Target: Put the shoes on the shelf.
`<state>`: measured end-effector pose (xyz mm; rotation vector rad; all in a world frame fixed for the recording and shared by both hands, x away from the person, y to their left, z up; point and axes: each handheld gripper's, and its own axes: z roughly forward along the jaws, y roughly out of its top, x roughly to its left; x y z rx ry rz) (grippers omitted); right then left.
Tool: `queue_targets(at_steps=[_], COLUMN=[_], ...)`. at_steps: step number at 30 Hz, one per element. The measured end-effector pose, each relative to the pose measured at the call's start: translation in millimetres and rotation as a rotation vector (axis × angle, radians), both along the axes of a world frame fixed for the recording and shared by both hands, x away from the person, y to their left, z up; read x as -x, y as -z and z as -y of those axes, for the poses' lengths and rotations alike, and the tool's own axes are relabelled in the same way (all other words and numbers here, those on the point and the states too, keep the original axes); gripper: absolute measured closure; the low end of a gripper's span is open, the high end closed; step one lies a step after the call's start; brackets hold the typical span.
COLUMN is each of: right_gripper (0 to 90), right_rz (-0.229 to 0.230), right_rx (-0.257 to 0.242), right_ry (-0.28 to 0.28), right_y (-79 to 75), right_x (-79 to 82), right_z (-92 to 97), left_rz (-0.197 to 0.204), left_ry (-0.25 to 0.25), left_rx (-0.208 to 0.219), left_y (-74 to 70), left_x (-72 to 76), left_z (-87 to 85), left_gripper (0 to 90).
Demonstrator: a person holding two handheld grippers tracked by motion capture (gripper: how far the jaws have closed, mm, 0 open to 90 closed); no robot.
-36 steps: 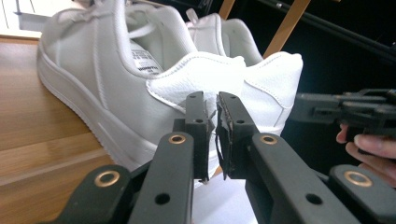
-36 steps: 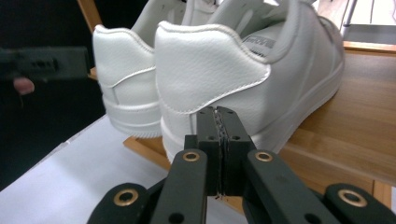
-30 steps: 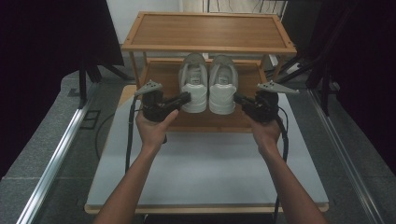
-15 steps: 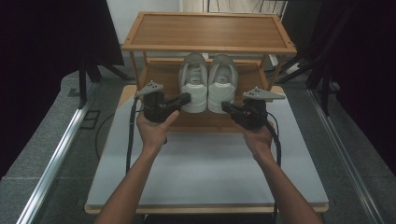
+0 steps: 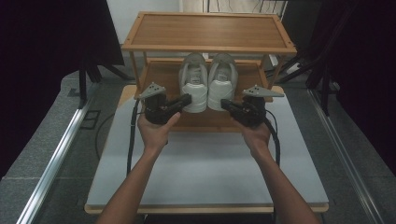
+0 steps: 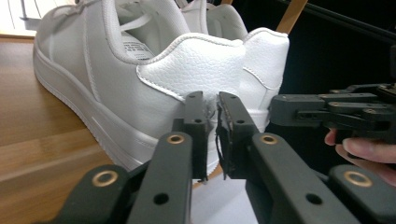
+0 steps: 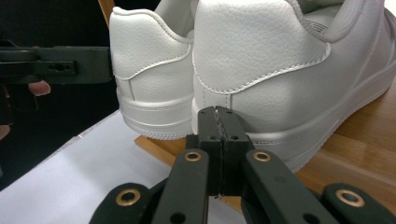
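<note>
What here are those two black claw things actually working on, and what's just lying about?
In the job:
- left shoe
- right shoe
- left gripper, jaws together at its heel
- right gripper, jaws together at its heel
- wooden shoe rack, likely

Just there:
- white table
- trailing cables

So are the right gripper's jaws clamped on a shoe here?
No, the right gripper has its jaws pressed together, empty, just short of the shoe's heel.

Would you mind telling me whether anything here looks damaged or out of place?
One thing: the left tool's pad lining looks frayed, with loose threads hanging in the gap between its jaws. The white shoes sit neatly paired on the rack's lower shelf.
</note>
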<state>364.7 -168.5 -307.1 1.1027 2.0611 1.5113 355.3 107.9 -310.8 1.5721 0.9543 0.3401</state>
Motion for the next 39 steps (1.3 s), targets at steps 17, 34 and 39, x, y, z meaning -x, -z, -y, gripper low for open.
queue_targets(at_steps=[17, 34, 39], right_gripper=[84.1, 75.6, 73.2], right_rz=[-0.022, 0.024, 0.1], right_rx=[0.008, -0.056, -0.077], right_ry=[-0.022, -0.025, -0.032], right_y=[-0.6, -0.2, 1.9], right_x=[1.7, 11.7, 27.8], right_z=[2.4, 12.2, 23.1], left_rz=[0.019, 0.022, 0.023], left_ry=[-0.033, 0.034, 0.042], left_rx=[0.036, 0.063, 0.07], left_y=[4.2, 4.6, 9.3], left_x=[-3.5, 5.2, 17.0], left_z=[3.7, 1.0, -5.8], left_gripper=[84.9, 59.3, 56.6])
